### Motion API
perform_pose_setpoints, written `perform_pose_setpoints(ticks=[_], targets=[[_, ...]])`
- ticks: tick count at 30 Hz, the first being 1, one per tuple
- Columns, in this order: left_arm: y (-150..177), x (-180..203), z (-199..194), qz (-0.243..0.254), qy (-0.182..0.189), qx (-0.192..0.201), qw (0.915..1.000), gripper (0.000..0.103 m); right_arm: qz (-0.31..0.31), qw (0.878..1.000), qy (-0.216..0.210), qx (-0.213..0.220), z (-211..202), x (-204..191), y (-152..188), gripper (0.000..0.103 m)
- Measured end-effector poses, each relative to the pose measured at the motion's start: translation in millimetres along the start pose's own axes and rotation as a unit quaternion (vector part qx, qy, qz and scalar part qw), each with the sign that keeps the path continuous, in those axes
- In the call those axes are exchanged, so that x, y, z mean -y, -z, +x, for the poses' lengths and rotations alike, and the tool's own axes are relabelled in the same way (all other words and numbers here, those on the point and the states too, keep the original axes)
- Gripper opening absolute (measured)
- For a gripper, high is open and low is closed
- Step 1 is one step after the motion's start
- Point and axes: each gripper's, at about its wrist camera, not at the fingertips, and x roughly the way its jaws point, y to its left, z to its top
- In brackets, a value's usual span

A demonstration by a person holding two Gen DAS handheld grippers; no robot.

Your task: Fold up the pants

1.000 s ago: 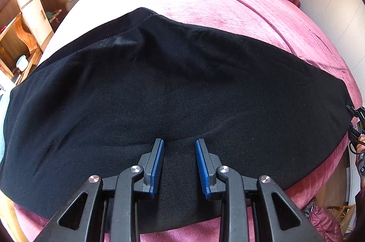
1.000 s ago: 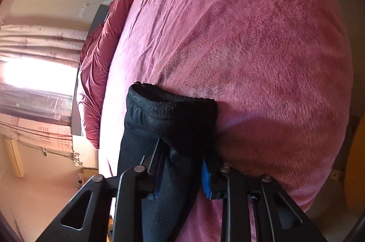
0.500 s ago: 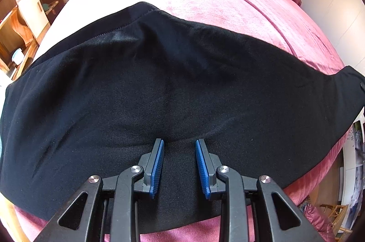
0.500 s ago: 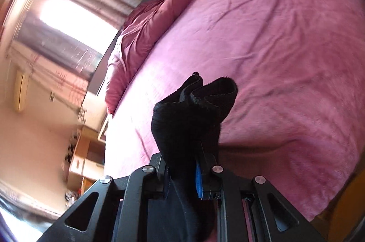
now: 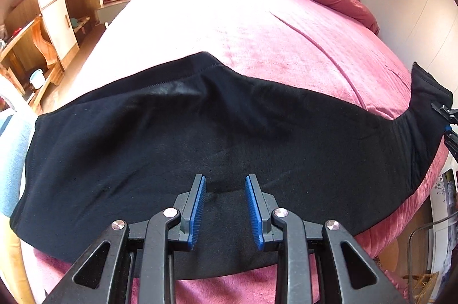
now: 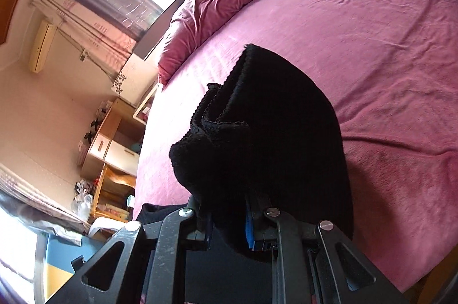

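Two views show the fold under way. From your left wrist, the black pants [image 5: 200,138], a soft matte fleece, lie spread across the pink plush bed [image 5: 257,26]; your left gripper [image 5: 224,208] hovers over the near edge, blue ribbed pads apart and pinching nothing. From your right wrist, the right gripper [image 6: 229,221] is clenched on the bunched leg end, its scalloped hem raised off the bed. Next, I judge, carry that end across toward the waist and lay it flat.
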Motion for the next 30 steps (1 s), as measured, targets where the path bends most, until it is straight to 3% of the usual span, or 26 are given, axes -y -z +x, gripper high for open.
perform_pose_setpoints(ticks=[11, 13, 21, 25, 30], targets=[[2.7, -16.6, -12.1, -0.014, 0.010, 0.009, 0.9998, 0.029, -0.070, 0.994, -0.009, -0.086, 60.1, -61.8, 53.9, 0.017], [10.4, -5.5, -17.0, -0.017, 0.009, 0.009, 0.9998, 0.029, -0.080, 0.991, -0.013, -0.102, 70.3, -71.3, 64.4, 0.017], [14.7, -11.6, -16.1, -0.035, 0.022, 0.005, 0.9991, 0.029, -0.135, 0.979, 0.007, -0.150, 104.3, -99.0, 103.3, 0.017], [16.8, -25.2, -10.5, -0.072, 0.061, -0.017, 0.9954, 0.029, -0.178, 0.968, 0.032, -0.175, 128.3, -117.0, 125.6, 0.018], [16.6, -42.9, -4.3, -0.133, 0.153, -0.048, 0.9780, 0.028, -0.231, 0.954, 0.045, -0.187, 141.1, -130.1, 148.1, 0.025]])
